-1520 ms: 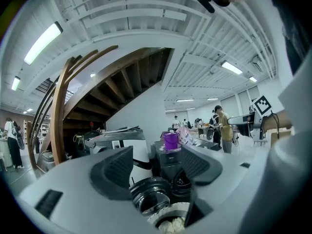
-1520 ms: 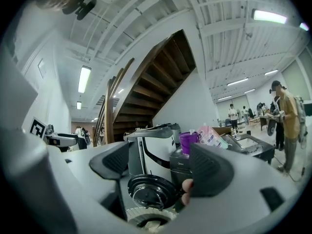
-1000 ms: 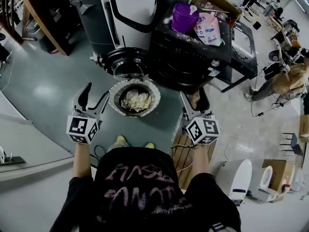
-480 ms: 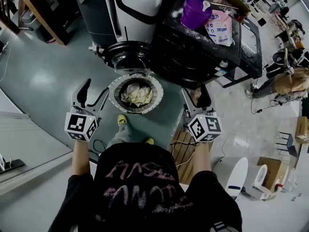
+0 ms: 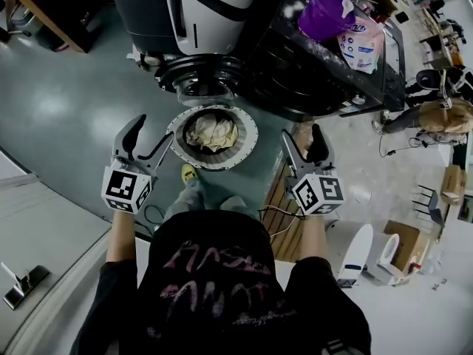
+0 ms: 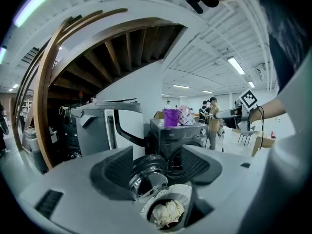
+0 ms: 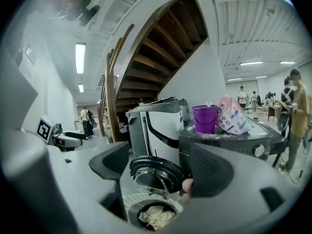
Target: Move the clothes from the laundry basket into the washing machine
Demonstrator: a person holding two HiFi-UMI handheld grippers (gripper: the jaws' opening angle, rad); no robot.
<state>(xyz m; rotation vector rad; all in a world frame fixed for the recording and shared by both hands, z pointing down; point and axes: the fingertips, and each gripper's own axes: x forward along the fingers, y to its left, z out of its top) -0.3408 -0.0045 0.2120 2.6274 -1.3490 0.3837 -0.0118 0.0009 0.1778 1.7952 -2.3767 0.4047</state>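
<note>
The round white laundry basket (image 5: pixel 245 135) stands on the floor in front of my feet, with crumpled cream clothes (image 5: pixel 212 132) in it. Just behind it the black washing machine (image 5: pixel 310 72) has its round glass door (image 5: pixel 199 80) swung open to the left. My left gripper (image 5: pixel 151 133) hovers open and empty left of the basket. My right gripper (image 5: pixel 303 139) hovers open and empty on the basket's right. In the left gripper view the clothes (image 6: pixel 167 212) lie low between the spread jaws. The right gripper view shows the basket (image 7: pixel 146 201) below the door (image 7: pixel 156 172).
A purple bucket (image 5: pixel 325 13) and a pink detergent bag (image 5: pixel 362 43) sit on top of the washer. A grey and white machine (image 5: pixel 199 6) stands left of it. A wooden pallet (image 5: pixel 284 213) and a white appliance (image 5: pixel 355 254) lie at my right. People stand at the far right.
Both grippers and my head have moved forward toward the basket and washer, which now sit nearer in view. My feet have stepped forward. The jaws stay equally wide.
</note>
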